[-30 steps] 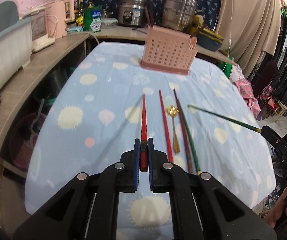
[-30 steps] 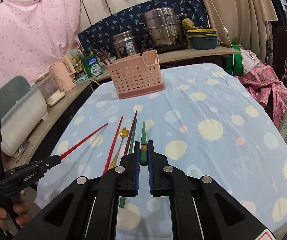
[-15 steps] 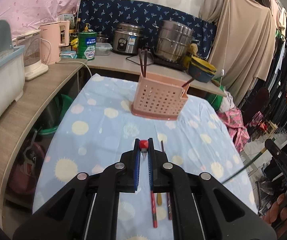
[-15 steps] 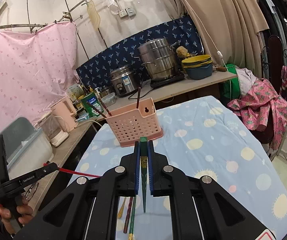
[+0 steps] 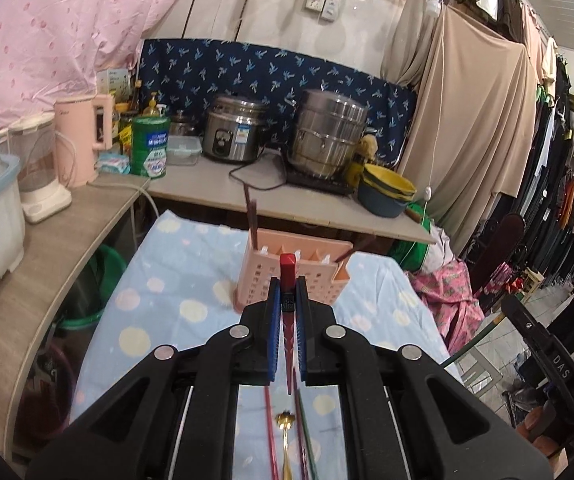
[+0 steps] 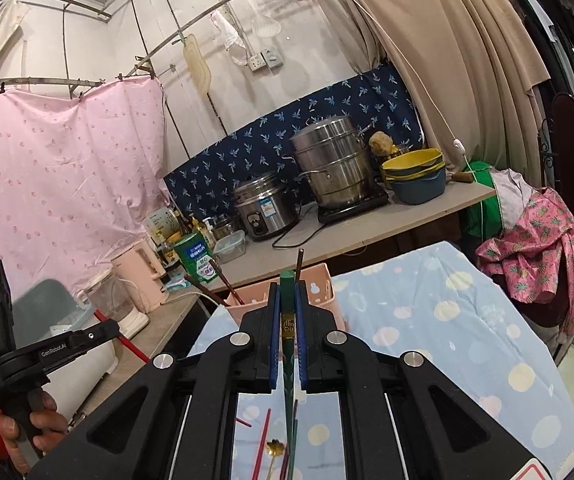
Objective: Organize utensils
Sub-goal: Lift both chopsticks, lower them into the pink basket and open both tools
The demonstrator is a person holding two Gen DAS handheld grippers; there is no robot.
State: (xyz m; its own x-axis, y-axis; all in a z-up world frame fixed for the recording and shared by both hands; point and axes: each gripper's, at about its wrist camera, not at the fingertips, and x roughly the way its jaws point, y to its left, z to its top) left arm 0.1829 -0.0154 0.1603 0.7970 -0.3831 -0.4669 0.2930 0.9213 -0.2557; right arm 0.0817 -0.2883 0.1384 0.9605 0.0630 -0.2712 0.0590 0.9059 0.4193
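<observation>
Steel steamer pot (image 5: 329, 134) beside rice cooker (image 5: 234, 128).

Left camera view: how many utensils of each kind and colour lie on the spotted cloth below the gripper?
Red chopstick: 1
Brown chopstick: 1
Green chopstick: 1
Gold spoon: 1
Total: 4

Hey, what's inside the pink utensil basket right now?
Dark chopsticks stick up out of the pink utensil basket: one upright at its left end, another leaning at its right end. Its walls and the left tongs hide whatever lies lower inside.
</observation>
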